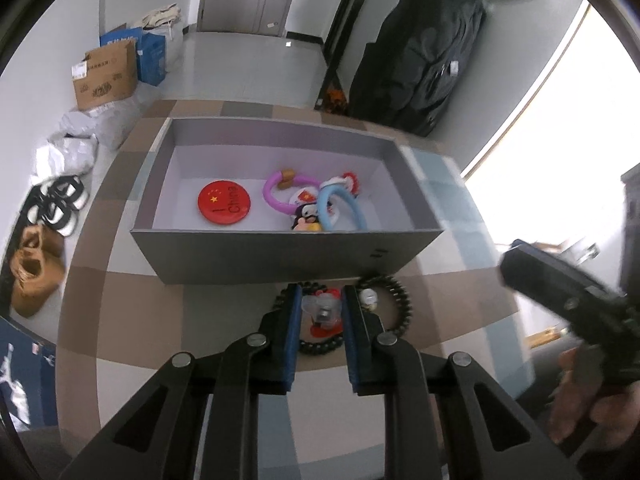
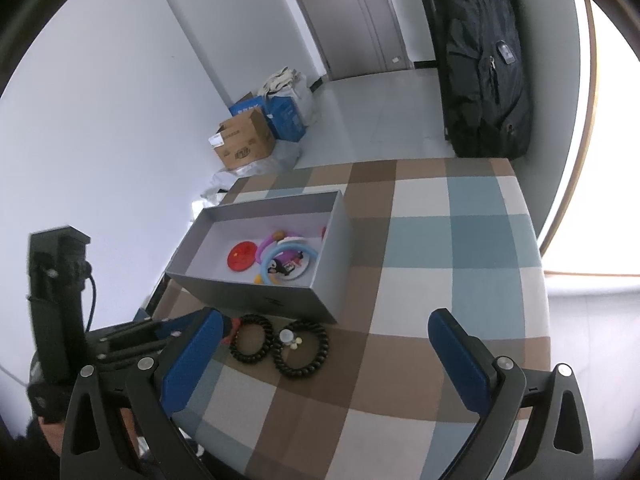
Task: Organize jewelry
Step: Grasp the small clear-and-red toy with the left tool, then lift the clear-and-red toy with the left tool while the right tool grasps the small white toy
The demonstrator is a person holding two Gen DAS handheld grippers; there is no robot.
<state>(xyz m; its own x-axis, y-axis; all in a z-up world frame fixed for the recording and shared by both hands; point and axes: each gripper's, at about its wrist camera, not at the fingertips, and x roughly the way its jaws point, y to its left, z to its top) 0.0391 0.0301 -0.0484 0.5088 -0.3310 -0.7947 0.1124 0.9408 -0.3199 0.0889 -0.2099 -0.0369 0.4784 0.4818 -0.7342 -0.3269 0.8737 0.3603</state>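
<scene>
1. Left wrist view: the left tongs [image 1: 321, 300] sit low over the checked desk [image 1: 448, 208], just in front of the grey box [image 1: 280, 256]. Their blue pads [image 1: 295, 320] are drawn in close on either side of a small red-and-clear trinket [image 1: 323, 314]; whether they actually pinch it I cannot tell.
2. Same view: a black beaded bracelet [image 1: 402, 304] curves round the right of the tongs, with a small white charm [image 1: 368, 298] beside the right pad. Another run of black beads shows beneath the trinket.
3. Same view: inside the box lie a red round badge [image 1: 224, 202] marked "China", a purple ring [image 1: 276, 196], a blue ring [image 1: 344, 208] and a small penguin figure [image 1: 306, 216]. The right-hand tool appears blurred at the right edge.
4. Right wrist view: the right tongs [image 2: 326, 344] are spread wide, holding nothing, raised over the near part of the desk [image 2: 420, 240].
5. Same view: two black bracelets [image 2: 302, 348] lie side by side on the desk between the blue pads [image 2: 192, 356], nearer the left one, with white charms where the loops meet. They rest just in front of the box [image 2: 260, 300].
6. Same view: the left tongs [image 2: 228, 326] reach in from the left, their tip at the left bracelet beside something red.
</scene>
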